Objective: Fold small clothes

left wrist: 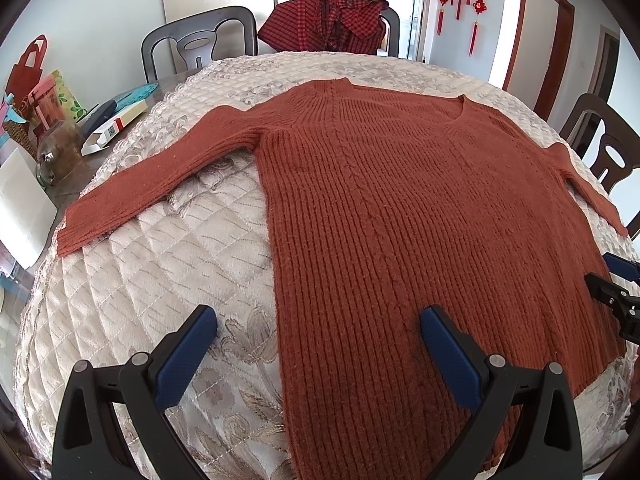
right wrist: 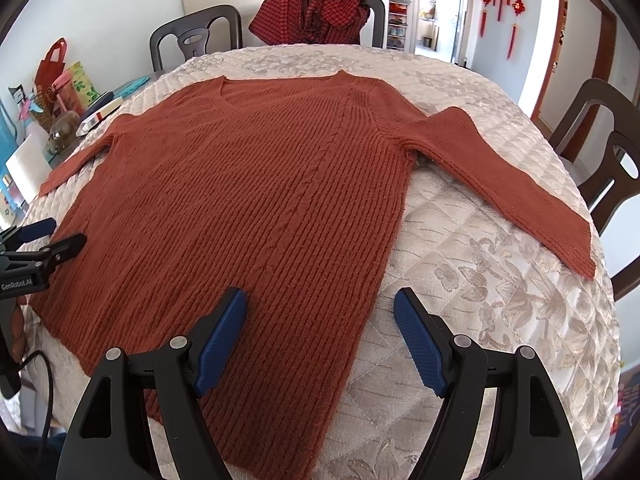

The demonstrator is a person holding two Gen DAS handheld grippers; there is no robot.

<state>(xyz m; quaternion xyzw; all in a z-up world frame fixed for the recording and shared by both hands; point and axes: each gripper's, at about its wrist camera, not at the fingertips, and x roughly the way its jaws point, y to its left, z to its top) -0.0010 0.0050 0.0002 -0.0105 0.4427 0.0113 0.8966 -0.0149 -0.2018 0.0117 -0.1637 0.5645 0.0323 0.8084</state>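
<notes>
Left hand-held gripper [left wrist: 318, 320] open, rust sweater [left wrist: 400, 200] flat, checked garment [left wrist: 332, 16] on chair

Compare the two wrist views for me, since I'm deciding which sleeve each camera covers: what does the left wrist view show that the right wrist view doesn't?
Only the left wrist view shows the full sleeve reaching toward the cluttered table edge. Only the right wrist view shows the opposite sleeve whole, down to its cuff. Both share the rust-orange ribbed knit sweater lying flat on the cream quilted table cover, the red checked garment draped on a chair, and both open hand-held grippers, left and right.
</notes>
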